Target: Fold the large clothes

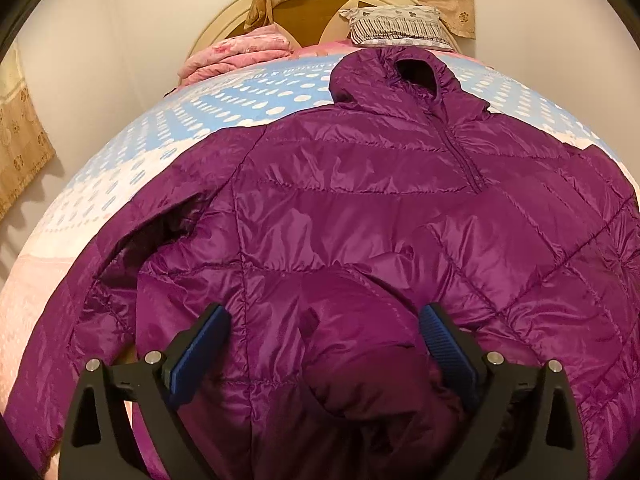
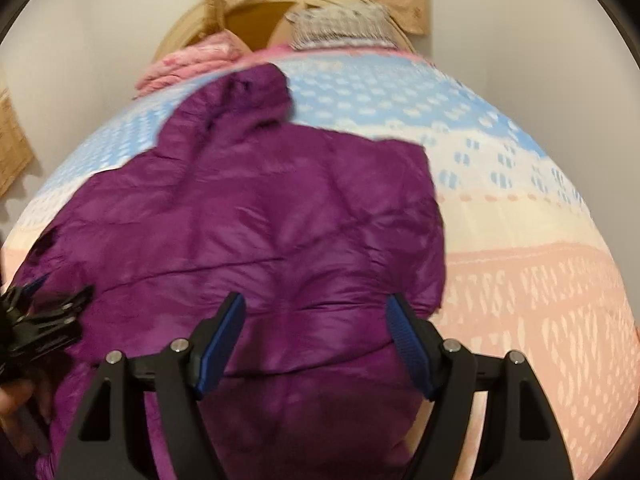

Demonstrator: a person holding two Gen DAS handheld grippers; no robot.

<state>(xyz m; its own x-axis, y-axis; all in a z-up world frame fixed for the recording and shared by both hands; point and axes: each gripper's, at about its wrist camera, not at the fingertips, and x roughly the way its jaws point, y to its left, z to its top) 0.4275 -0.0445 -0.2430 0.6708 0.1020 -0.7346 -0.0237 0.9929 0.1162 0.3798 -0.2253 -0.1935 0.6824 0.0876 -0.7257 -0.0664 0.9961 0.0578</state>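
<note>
A shiny purple quilted hooded jacket (image 1: 360, 184) lies spread on the bed, hood toward the headboard. It also fills the right wrist view (image 2: 260, 220), which is blurred. My left gripper (image 1: 324, 312) is open, its blue pads on either side of a puffed fold of sleeve lying over the jacket's lower front. My right gripper (image 2: 316, 300) is open just above the jacket's lower right part, near its right edge. The left gripper also shows at the left edge of the right wrist view (image 2: 44, 320).
The bed cover (image 2: 520, 208) is blue, white and pink with dots. A folded pink blanket (image 1: 236, 56) and a striped pillow (image 1: 396, 24) lie by the round headboard (image 1: 312, 4). White walls flank the bed; beige curtains (image 1: 24, 148) hang at left.
</note>
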